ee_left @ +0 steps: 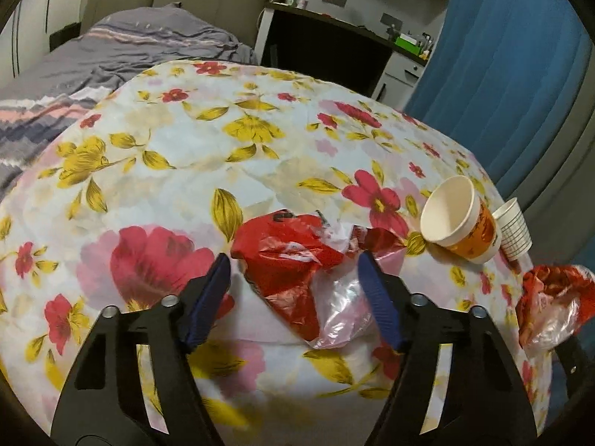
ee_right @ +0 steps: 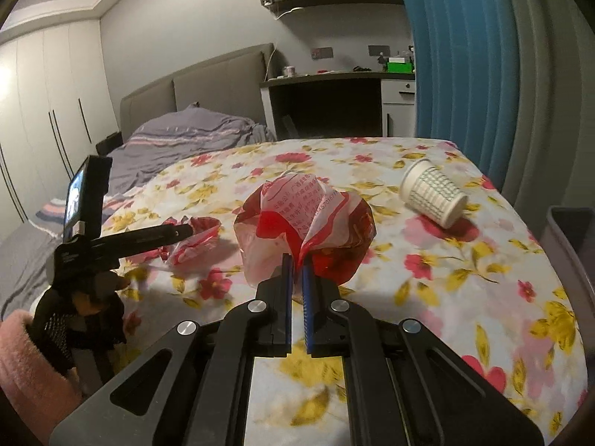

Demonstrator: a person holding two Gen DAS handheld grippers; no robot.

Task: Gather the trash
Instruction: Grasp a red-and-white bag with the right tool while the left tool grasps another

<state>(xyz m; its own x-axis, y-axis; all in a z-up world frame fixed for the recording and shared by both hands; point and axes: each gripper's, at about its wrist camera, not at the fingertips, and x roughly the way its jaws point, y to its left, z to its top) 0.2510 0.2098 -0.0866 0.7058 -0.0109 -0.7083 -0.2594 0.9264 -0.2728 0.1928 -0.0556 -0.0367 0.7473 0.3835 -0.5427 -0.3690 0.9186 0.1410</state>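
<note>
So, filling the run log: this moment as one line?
right tongs: shut on red wrapper | left tongs: open, astride second wrapper | paper cups: untouched

Glossy crinkled plastic bag (ee_left: 293, 260) lying on matt floral cloth (ee_left: 223, 141), paper cups (ee_left: 461, 219) looking smooth, tool pads (ee_left: 208, 304) showing ribbed blue rubber.

My left gripper (ee_left: 292, 264) sits over a crumpled bag (ee_left: 293, 256) on the table (ee_left: 167, 141), near edge. To its right, two cups: the larger cup (ee_left: 459, 219) and smaller cup (ee_left: 515, 228) touching. Second bag (ee_right: 303, 219) in my right gripper (ee_right: 296, 260), further right. Bed (ee_left: 111, 52) behind table, desk (ee_left: 334, 33) at its right.
</note>
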